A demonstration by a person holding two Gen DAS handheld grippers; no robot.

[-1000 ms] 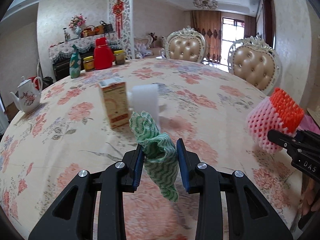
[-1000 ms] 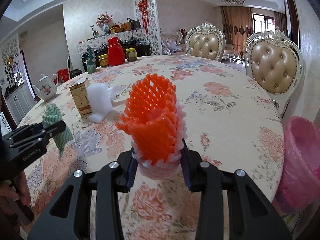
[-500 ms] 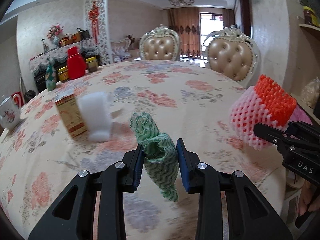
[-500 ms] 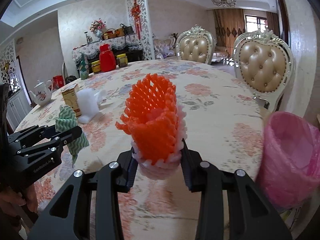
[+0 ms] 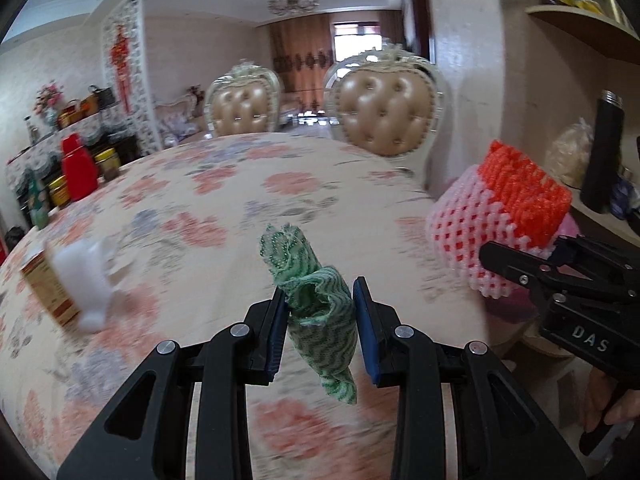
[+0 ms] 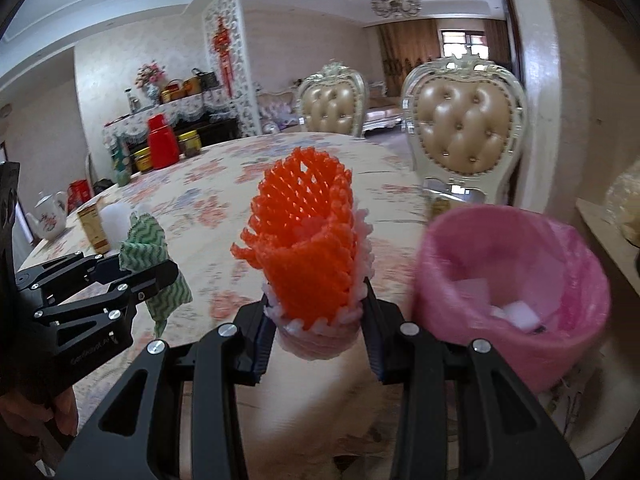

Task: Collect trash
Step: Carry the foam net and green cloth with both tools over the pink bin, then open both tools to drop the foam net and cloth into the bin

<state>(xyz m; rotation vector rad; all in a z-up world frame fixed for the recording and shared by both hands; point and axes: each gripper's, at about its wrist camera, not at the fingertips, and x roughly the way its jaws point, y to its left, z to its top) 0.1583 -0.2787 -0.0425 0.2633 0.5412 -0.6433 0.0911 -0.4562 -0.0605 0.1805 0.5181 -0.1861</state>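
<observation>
My left gripper (image 5: 320, 300) is shut on a crumpled green-and-white cloth (image 5: 320, 312) and holds it above the floral table (image 5: 224, 208). My right gripper (image 6: 316, 312) is shut on orange and pink foam fruit nets (image 6: 308, 248); they also show in the left wrist view (image 5: 500, 216). A pink-lined trash bin (image 6: 512, 292) with white scraps inside stands just right of the right gripper, past the table edge. The left gripper with the cloth (image 6: 148, 248) shows at the left of the right wrist view.
A small carton (image 5: 48, 292) and white foam (image 5: 88, 280) stand on the table's left. A red jug (image 5: 78, 172), jars and a teapot (image 6: 48, 216) sit at the far side. Two padded chairs (image 5: 384, 112) stand behind. A shelf (image 5: 600, 208) lies to the right.
Both grippers have swung right with their loads. The pink bin has come much closer to the right gripper, and the carton and white foam have slid to the left.
</observation>
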